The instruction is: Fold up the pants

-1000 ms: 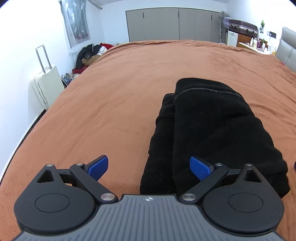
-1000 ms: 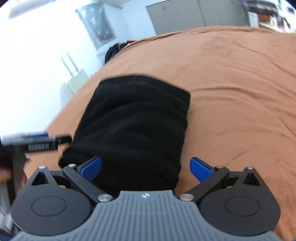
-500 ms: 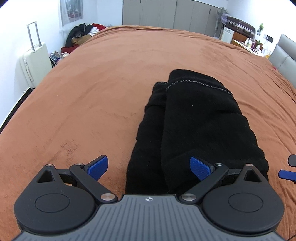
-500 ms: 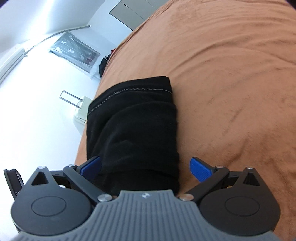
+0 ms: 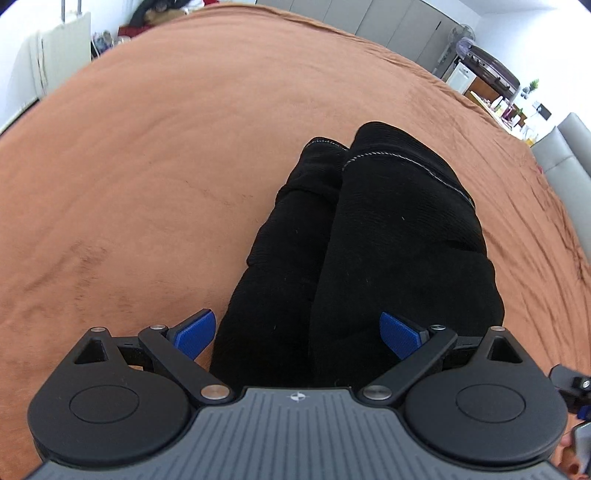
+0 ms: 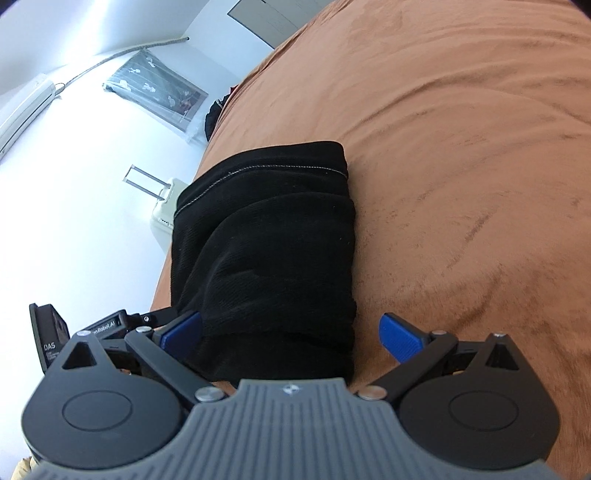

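Black pants [image 5: 369,251] lie folded in a long thick bundle on the brown bedspread [image 5: 166,166]; a stitched hem shows at the far end. They also show in the right wrist view [image 6: 273,251]. My left gripper [image 5: 297,334] is open, its blue pads either side of the bundle's near end, holding nothing. My right gripper [image 6: 291,332] is open around the near right end of the bundle, holding nothing. Part of the left gripper [image 6: 110,325] shows at the left of the right wrist view.
A white suitcase [image 5: 59,55] stands by the bed's far left side. Dark clothes [image 5: 159,11] are piled at the far end. Grey wardrobe doors [image 5: 399,33], a fan and a cluttered desk [image 5: 495,96] are at the back right. A grey headboard [image 5: 569,155] is at right.
Both grippers have come lower and closer to the bundle's near end, and both views have tilted. The jaws stay open. The pants have not moved.
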`<state>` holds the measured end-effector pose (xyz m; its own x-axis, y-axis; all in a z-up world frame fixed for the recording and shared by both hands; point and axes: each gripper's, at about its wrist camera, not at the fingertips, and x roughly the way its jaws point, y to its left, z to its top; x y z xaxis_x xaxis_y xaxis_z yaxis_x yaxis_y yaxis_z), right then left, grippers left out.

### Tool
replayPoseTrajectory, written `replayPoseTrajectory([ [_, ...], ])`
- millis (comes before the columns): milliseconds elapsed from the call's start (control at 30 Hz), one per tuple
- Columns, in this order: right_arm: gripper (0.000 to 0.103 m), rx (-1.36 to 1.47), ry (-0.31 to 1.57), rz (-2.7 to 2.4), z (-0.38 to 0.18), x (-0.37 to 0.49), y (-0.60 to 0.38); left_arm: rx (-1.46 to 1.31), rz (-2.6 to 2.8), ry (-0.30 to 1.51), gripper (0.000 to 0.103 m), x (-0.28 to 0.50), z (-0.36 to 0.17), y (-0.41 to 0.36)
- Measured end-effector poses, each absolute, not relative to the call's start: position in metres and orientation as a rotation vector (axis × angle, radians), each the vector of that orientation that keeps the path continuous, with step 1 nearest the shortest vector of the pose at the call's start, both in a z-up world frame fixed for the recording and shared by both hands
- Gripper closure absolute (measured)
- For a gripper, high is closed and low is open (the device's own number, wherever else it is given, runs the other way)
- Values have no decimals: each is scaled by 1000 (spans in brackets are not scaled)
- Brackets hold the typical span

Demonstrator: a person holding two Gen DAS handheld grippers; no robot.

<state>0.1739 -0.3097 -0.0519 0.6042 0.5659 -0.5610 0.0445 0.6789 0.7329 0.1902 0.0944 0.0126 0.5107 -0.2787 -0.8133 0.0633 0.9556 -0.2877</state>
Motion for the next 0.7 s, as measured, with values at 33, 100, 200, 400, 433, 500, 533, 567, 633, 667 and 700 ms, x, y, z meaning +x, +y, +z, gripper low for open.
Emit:
replayPoseTrajectory([
  [33, 5, 789, 888, 341, -55, 178, -310, -239, -209, 1023, 0, 194, 11, 95],
  [100, 5, 805, 899, 334, -62, 186, -311, -230, -208, 1026, 0, 199, 9, 94],
  [200, 5, 828, 902, 346, -68, 193, -311, -215, -222, 1029, 0, 199, 11, 93],
  [400, 5, 589, 831, 354, -40, 191, -292, -126, -238, 991, 0, 186, 21, 88],
  [433, 5, 527, 817, 368, -34, 186, -284, -123, -239, 989, 0, 184, 22, 88],
  [500, 5, 386, 785, 415, -22, 173, -262, -126, -238, 992, 0, 184, 22, 89],
  [533, 5, 305, 766, 431, -17, 166, -248, -132, -237, 990, 0, 182, 22, 89],
  [567, 5, 208, 742, 454, -11, 157, -231, -138, -237, 989, 0, 180, 23, 89],
  [633, 5, 29, 682, 492, -3, 141, -197, -150, -241, 985, 0, 177, 24, 90],
  [667, 5, -69, 634, 489, 0, 131, -180, -153, -243, 982, 0, 174, 25, 91],
  [700, 5, -164, 593, 476, 2, 123, -162, -158, -242, 977, 0, 171, 26, 93],
])
